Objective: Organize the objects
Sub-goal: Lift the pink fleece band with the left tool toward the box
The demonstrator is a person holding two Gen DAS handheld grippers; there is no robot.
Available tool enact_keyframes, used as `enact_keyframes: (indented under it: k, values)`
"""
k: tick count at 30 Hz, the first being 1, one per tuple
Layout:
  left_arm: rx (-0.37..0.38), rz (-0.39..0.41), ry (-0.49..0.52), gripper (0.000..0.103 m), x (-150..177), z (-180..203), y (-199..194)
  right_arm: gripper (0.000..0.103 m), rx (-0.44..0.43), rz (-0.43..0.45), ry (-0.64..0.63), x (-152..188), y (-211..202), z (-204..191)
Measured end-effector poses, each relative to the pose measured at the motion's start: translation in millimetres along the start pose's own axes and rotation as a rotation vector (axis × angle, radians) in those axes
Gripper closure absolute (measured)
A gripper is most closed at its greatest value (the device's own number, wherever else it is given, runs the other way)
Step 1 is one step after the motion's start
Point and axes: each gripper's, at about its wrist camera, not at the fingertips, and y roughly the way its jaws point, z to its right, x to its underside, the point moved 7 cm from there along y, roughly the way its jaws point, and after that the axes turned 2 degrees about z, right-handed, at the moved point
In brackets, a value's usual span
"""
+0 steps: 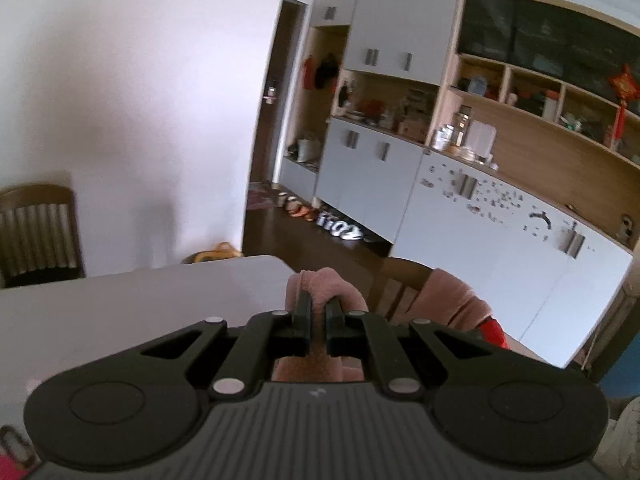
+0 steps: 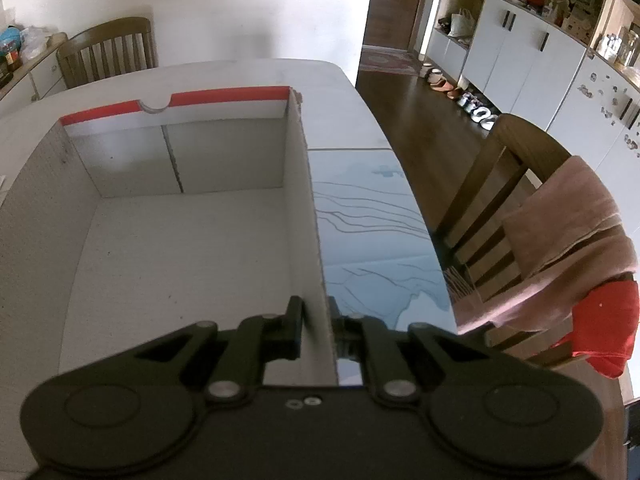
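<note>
My left gripper (image 1: 318, 307) is shut on a pink fluffy cloth (image 1: 324, 284), held up above the white table (image 1: 120, 304) near its far right corner. My right gripper (image 2: 316, 312) is shut on the right wall (image 2: 308, 208) of an open white cardboard box (image 2: 180, 248) with a red-edged far rim. The box stands on the white table (image 2: 248, 76) and I see nothing inside it. Its glossy outer side (image 2: 368, 232) has a blue line pattern.
A wooden chair (image 2: 500, 184) at the table's right carries a pink towel (image 2: 568, 216) and a red cloth (image 2: 600, 320). Another chair (image 2: 108, 48) stands at the far side. White cabinets and shelves (image 1: 440, 160) line the right wall, with shoes (image 1: 320, 220) on the floor.
</note>
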Motion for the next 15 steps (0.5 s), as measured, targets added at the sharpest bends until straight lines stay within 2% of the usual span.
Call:
enact_keyframes:
  k: [6,15]
  values:
    - [0.027,-0.055,0.018,0.098,15,16,48,0.095,-0.018,-0.013,0.011,-1,-1,2]
    - [0.012,-0.177,0.005,0.098,68,15,105,0.096,-0.058,-0.047,-0.02,0,-8,6]
